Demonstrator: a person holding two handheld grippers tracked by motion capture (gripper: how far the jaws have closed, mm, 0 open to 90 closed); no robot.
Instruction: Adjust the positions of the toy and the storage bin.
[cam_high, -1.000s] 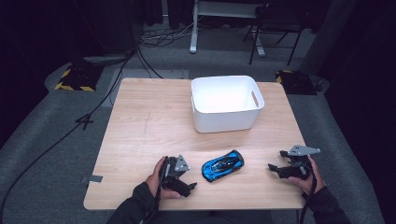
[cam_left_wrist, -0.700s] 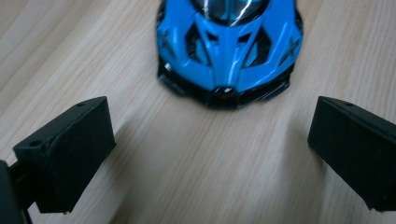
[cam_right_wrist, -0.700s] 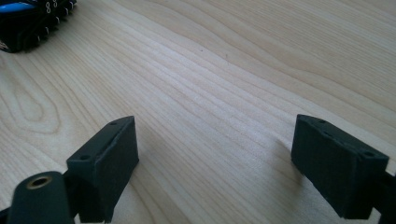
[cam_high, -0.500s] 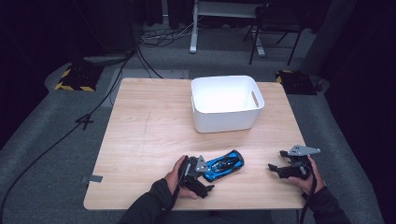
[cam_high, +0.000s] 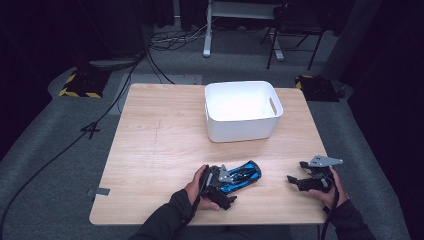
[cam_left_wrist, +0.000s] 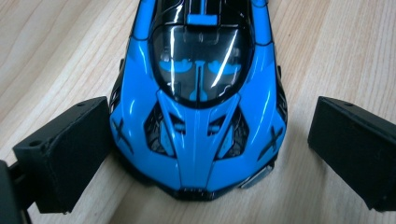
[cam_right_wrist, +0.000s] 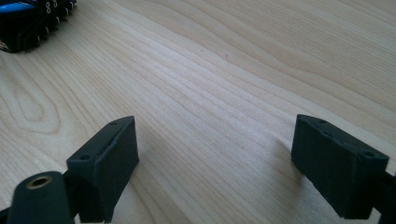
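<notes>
Two grippers are at the near edge of the desk (cam_high: 160, 135), and the action is on the left side. The left gripper (cam_high: 231, 176) sits right up against the blue toy car (cam_high: 242, 175), with the person's left hand (cam_high: 197, 187) wrapped behind it. From the left gripper view, the car (cam_left_wrist: 198, 102) lies nose-first between the two black fingers (cam_left_wrist: 65, 154), which are spread wide: the left-hand one is just beside the car's flank, perhaps brushing it, while the other stands clearly apart from the bodywork. So released, not clamped, with the car resting on the wood on its own wheels.

Over on the right, the right gripper (cam_high: 295, 180) is held low above the desk, well apart from the car, grey plate on top and cable trailing toward the person's sleeve. The right gripper view shows its fingers (cam_right_wrist: 105, 163) wide open over bare wood grain, with a corner of the car (cam_right_wrist: 28, 21) at the top left.

Farther back, the white bin (cam_high: 242, 127) stands upright in the far half of the desk, well beyond the car.
</notes>
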